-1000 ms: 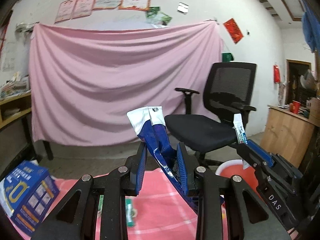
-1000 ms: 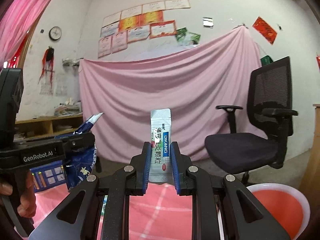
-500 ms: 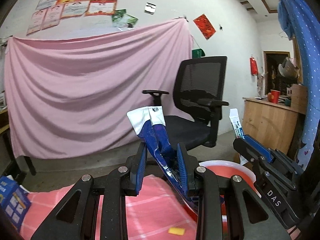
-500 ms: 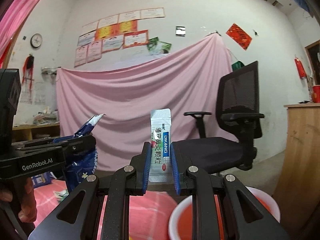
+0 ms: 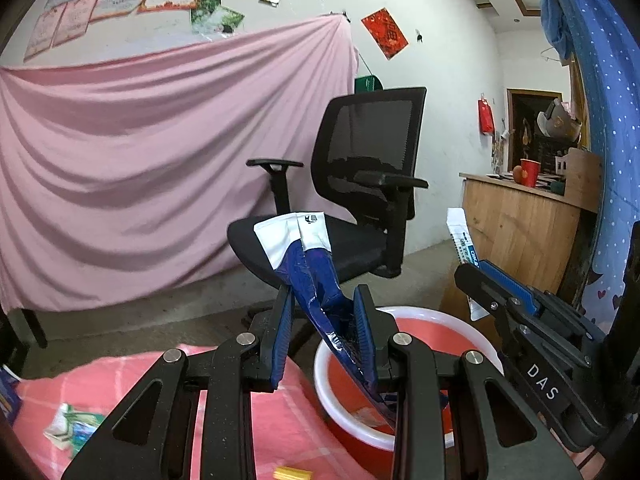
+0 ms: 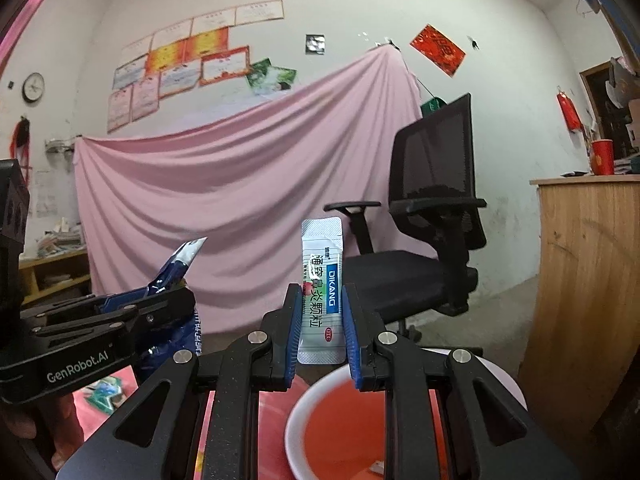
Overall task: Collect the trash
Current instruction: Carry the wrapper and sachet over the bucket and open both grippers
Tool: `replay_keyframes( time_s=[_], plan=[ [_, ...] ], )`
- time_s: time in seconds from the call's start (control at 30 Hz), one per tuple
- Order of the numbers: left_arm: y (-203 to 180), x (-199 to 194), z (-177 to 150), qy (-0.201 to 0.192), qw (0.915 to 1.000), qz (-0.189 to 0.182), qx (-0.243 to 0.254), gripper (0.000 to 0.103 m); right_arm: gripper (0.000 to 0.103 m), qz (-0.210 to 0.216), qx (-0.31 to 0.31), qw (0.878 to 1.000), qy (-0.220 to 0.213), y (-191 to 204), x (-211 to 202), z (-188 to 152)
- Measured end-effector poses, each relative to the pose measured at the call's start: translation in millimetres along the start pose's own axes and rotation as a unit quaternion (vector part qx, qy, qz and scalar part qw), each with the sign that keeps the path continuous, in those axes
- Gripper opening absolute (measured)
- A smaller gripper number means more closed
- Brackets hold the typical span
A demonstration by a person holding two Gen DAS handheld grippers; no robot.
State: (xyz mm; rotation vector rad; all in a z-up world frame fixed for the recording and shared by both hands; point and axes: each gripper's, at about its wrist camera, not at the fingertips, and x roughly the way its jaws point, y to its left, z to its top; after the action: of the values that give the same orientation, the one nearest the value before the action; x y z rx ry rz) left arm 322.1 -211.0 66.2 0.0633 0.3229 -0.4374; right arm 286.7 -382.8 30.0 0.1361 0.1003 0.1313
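My left gripper (image 5: 324,304) is shut on a crumpled blue and white wrapper (image 5: 308,264), held over the near rim of a red basin with a white rim (image 5: 404,316). My right gripper (image 6: 320,304) is shut on a white and blue medicine sachet (image 6: 323,292), held upright above the same basin (image 6: 304,404). The right gripper also shows at the right of the left wrist view (image 5: 500,284), the left gripper at the left of the right wrist view (image 6: 152,308). A small scrap (image 6: 376,467) lies in the basin.
A pink checked cloth (image 5: 280,420) covers the table; a green and white wrapper (image 5: 72,428) and a small yellow piece (image 5: 292,473) lie on it. A black office chair (image 5: 360,200) stands behind the basin, a wooden counter (image 5: 520,232) to the right.
Both grippers have swung to the right with their trash, from over the table cloth to over the red basin. The blue box at the left has left the view.
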Motion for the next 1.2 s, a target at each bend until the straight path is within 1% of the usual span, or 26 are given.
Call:
replay_keyframes(
  time_s=[0.2,0.5,0.83,1.13,1.2],
  plan=[
    [-5.8,23.8,-6.6,0.031,0.9993,-0.017,-0.014,0.026,0.018,-0.03,0.012,0.999,0.033,-15.0,10.1,-3.9],
    [-18.2,49.9,-21.1,0.074,0.9964,-0.035,-0.023,0.026,0.019,-0.07,0.036,0.994,0.08,-44.0,22.9,-15.8],
    [-26.5,72.3,-26.2,0.123,0.9909,-0.04,-0.037,0.026,0.02,-0.083,0.056,0.988,0.114,-62.1,32.3,-22.4],
    [-23.6,84.2,-30.6,0.153,0.9863,-0.034,-0.051,0.027,0.02,-0.079,0.07,0.986,0.13,-69.0,36.7,-24.7],
    [-21.0,84.7,-30.8,0.157,0.9853,-0.036,-0.058,0.029,0.02,-0.08,0.069,0.986,0.133,-68.5,37.6,-25.4]
  ],
)
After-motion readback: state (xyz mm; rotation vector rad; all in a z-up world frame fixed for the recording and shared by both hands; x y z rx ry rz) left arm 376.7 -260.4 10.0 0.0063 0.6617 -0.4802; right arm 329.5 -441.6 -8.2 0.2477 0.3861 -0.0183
